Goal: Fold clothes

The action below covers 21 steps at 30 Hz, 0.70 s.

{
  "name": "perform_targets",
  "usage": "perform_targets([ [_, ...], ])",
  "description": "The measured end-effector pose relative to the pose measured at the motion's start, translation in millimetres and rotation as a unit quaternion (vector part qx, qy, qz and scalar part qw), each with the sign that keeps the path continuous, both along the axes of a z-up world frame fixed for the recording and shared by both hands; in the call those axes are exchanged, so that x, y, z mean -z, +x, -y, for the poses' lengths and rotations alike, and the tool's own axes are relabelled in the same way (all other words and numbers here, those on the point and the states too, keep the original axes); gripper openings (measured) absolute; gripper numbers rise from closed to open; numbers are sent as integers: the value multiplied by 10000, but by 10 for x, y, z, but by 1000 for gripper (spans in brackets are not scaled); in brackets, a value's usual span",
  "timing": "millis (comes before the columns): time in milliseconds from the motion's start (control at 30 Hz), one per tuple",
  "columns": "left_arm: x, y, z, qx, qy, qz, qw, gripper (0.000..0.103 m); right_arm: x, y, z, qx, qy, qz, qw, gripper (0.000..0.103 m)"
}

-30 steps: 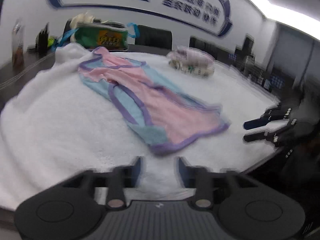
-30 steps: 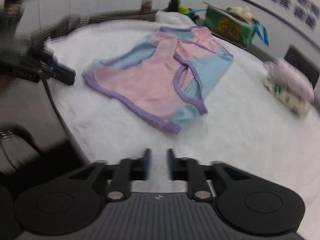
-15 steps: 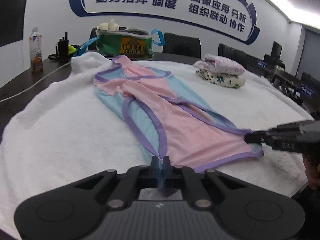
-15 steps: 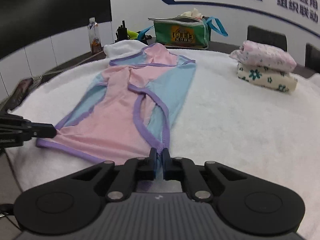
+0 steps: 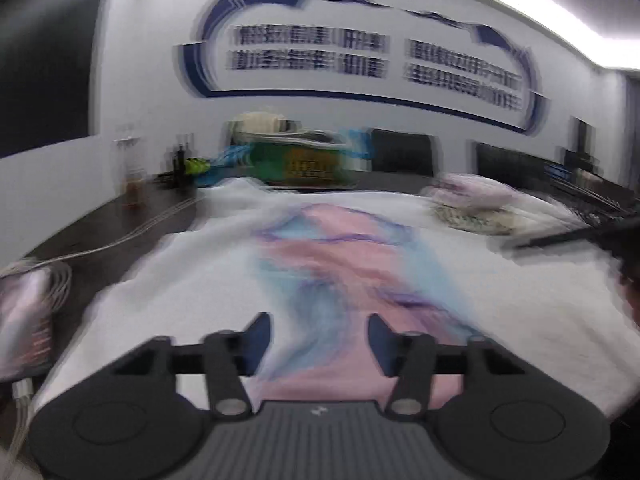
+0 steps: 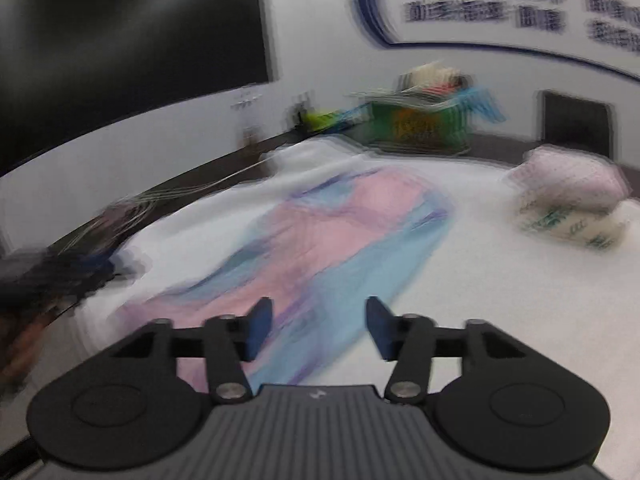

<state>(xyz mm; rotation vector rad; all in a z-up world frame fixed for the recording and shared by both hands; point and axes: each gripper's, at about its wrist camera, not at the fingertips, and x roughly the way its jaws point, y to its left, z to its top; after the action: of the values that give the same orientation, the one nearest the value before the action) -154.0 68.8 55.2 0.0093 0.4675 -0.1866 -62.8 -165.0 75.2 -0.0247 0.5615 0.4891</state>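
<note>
Green bag [image 6: 420, 128] at the table's far edge held pale items, probably clothes; blur hid detail. Both grippers, left gripper [image 5: 318, 338] and right gripper [image 6: 318, 326], were spread wide and empty over the pink-blue garment [image 6: 340, 236]. Only the left view showed the bottle [image 5: 134, 184].

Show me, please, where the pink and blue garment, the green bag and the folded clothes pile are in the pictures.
pink and blue garment [image 6: 320, 248]: right wrist view, pink middle panel.
green bag [image 5: 308, 162]: left wrist view, printed front side.
folded clothes pile [image 6: 572, 200]: right wrist view, side of the pile.

green bag [image 5: 308, 162] at 12 o'clock on the dark table [image 5: 120, 216] | bottle [image 5: 134, 176] at 10 o'clock | white blanket [image 5: 192, 272] | black screen [image 6: 120, 40] at 10 o'clock | blue wall lettering [image 5: 360, 56], blurred
</note>
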Motion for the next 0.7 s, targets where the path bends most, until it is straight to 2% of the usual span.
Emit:
perform_targets([
  [100,118,86,570,992,41,-406,9942,54,31,983,45,493,-36,-429,9979,55],
  [200,280,114,961,1181,470,-565,9903,54,185,1890,-54,839,28,-1114,9902,54],
  [267,364,114,1085,1047,816,-547,9896,54,352,2329,-220,1117,-284,-1347,9842,52],
  [333,425,108,1102,958,929,-559,9895,50,490,2539,-327,1323,-510,-1407,9799,50],
  [367,449,111,1087,977,933,-592,9891,34,557,2620,-376,1398,-612,-1414,9781,39],
  [400,450,132,1062,1050,816,-636,9891,27,585,2621,-380,1458,-619,-1354,9781,36],
  [433,443,162,1033,1054,728,-682,9894,14,613,2621,-384,1517,-626,-1293,9779,9],
  [467,427,180,998,1021,747,-686,9896,6,639,2620,-386,1575,-624,-1236,9778,2],
  [567,328,205,786,946,748,-487,9915,5,529,2422,-209,1758,-227,-1049,9786,2],
  [700,152,214,346,734,778,-141,9942,4,257,1758,329,2049,345,-563,9766,2],
])
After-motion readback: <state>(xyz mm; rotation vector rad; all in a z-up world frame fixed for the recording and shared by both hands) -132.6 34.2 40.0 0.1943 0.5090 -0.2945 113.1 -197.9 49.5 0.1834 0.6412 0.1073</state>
